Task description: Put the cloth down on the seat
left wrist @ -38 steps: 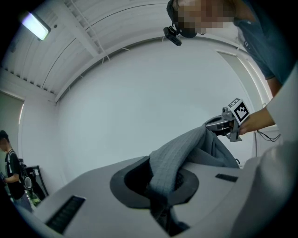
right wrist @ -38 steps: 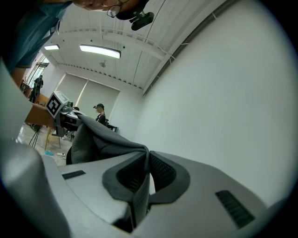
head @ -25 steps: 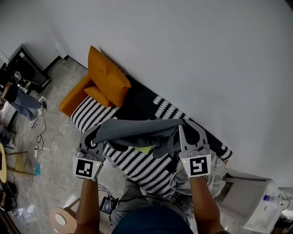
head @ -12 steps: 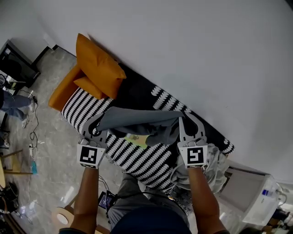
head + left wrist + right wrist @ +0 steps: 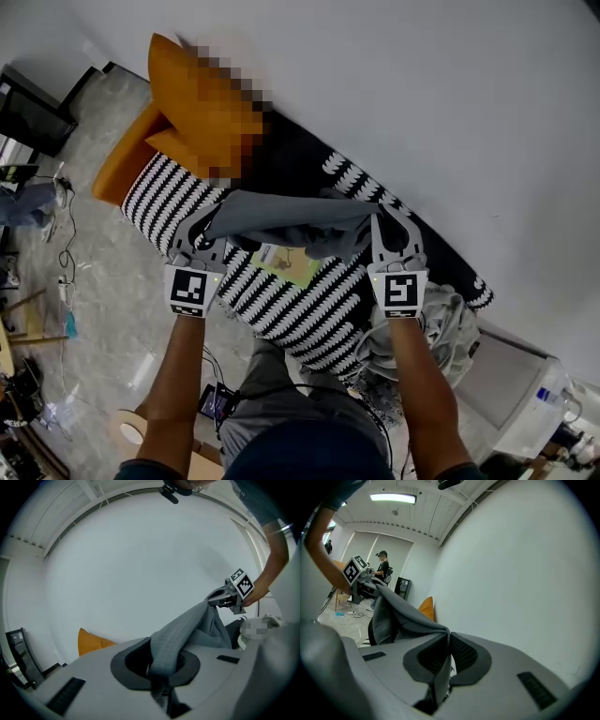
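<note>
Held the grey cloth stretched in the air between the left gripper and the right gripper, over the black-and-white striped seat and not yet laid on it. Had the left gripper's jaws pinched together on the cloth's left end, with the fabric bunched into a thick fold running out of them in the left gripper view. Had the right gripper's jaws pressed likewise on the right end, a thin edge of fabric caught between the pads. Let the cloth's middle sag in folds just above a yellow-green flat item lying on the seat. Saw an orange cushion at the seat's left end in the head view, against the white wall, and a light grey heap of fabric at the seat's right end, beside the right forearm
</note>
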Demonstrator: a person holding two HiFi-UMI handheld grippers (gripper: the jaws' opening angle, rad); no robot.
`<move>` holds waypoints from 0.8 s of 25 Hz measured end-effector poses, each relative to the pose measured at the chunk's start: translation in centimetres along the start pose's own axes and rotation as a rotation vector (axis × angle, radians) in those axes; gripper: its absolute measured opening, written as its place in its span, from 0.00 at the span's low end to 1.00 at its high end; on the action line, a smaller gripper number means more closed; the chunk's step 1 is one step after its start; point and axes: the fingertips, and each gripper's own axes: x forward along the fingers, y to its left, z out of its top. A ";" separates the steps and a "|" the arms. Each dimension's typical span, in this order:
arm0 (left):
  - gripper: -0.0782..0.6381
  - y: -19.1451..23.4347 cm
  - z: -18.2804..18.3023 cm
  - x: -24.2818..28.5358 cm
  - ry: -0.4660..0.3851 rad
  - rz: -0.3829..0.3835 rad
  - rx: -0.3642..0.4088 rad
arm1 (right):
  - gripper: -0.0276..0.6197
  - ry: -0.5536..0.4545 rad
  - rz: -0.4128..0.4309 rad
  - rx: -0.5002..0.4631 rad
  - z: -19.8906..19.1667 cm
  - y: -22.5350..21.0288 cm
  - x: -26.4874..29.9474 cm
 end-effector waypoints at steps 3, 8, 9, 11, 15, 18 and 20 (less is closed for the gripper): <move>0.14 0.6 -1.8 1.5 0.021 -0.007 -0.005 | 0.09 0.017 -0.001 -0.002 -1.2 0.3 1.9; 0.14 1.1 -4.3 3.8 0.047 -0.018 -0.007 | 0.09 0.044 -0.001 -0.010 -3.4 0.3 4.7; 0.14 1.2 -4.6 4.2 0.051 -0.019 -0.008 | 0.09 0.051 0.000 -0.011 -3.8 0.3 5.2; 0.14 1.4 -5.5 4.9 0.058 -0.021 -0.011 | 0.09 0.064 0.006 -0.012 -4.7 0.6 6.1; 0.14 2.1 -7.7 6.4 0.080 -0.022 -0.032 | 0.09 0.086 0.020 -0.019 -6.4 1.2 8.0; 0.14 2.5 -9.3 7.6 0.099 -0.018 -0.054 | 0.09 0.105 0.032 -0.020 -7.7 1.6 9.3; 0.14 2.6 -10.3 8.1 0.114 -0.015 -0.067 | 0.09 0.121 0.041 -0.015 -8.7 1.9 10.0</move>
